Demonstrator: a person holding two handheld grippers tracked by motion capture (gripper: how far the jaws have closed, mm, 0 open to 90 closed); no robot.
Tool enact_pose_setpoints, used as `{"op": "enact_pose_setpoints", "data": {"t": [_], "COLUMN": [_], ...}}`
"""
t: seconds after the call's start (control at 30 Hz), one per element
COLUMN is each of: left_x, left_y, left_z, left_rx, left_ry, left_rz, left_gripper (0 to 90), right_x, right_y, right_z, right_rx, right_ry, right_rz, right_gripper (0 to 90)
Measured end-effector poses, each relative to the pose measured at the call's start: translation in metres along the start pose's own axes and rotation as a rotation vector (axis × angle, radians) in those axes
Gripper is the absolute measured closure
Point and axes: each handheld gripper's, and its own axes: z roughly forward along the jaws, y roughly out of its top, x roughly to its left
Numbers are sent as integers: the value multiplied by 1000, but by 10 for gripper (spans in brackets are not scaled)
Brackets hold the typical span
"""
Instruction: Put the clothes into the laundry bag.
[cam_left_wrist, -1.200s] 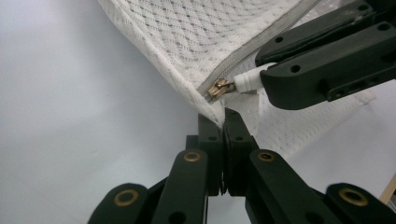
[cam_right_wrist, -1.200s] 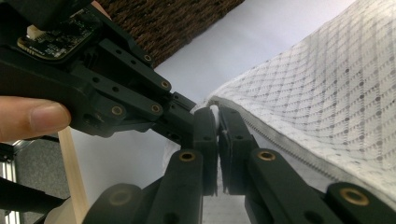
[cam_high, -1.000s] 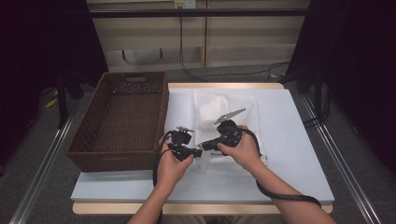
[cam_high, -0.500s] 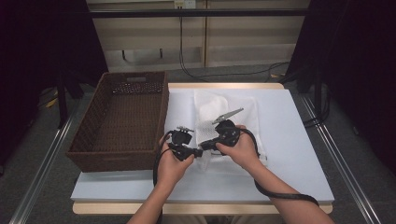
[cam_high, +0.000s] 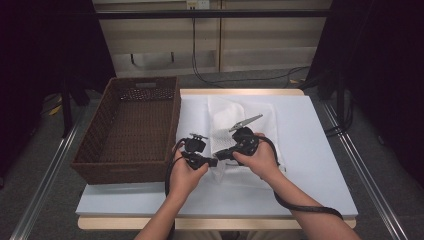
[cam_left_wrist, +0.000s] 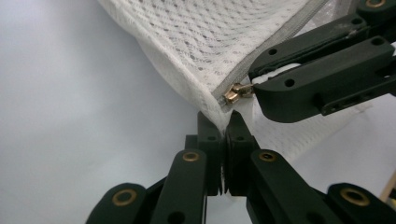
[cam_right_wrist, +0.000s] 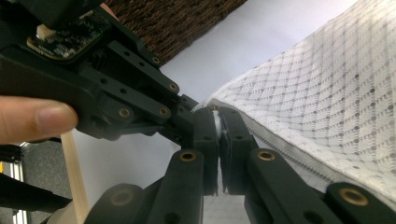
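Left fingers (cam_left_wrist: 227, 122): I've clamped the mesh bag (cam_left_wrist: 210, 51) corner.
Right fingers (cam_right_wrist: 218, 122): pinching its zipper pull (cam_left_wrist: 232, 92).
Basket (cam_high: 131, 131): left, nothing inside.

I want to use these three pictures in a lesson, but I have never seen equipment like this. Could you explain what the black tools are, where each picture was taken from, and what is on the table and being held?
No robot here: a person holds a black two-jaw hand gripper in each hand. The high view looks down on the white table from above, with the left gripper and right gripper meeting near the middle. The other two pictures come from small cameras riding on each gripper, looking along its jaws.

On the table lie a white mesh zip bag and, beside it, a dark brown woven basket. In the left gripper view, the left gripper's jaws are shut on the bag's corner, just by the small brass zip pull, where the right gripper's jaws reach in. Its own view shows them shut on something small and white at the zip's end.
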Motion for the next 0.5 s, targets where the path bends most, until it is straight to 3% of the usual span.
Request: {"op": "enact_pose_setpoints", "data": {"t": [0.23, 0.5], "left_x": [-2, 0], "left_y": [-3, -2], "left_z": [-11, -15], "left_rx": [-8, -7], "left_ry": [38, 23], "left_rz": [-46, -51], "left_gripper": [889, 890], "right_x": [4, 7], "right_y": [0, 1], "right_z": [2, 1], "right_rx": [-6, -17], "right_ry": [14, 18], "right_rz": [1, 4], "right_gripper": [868, 868]}}
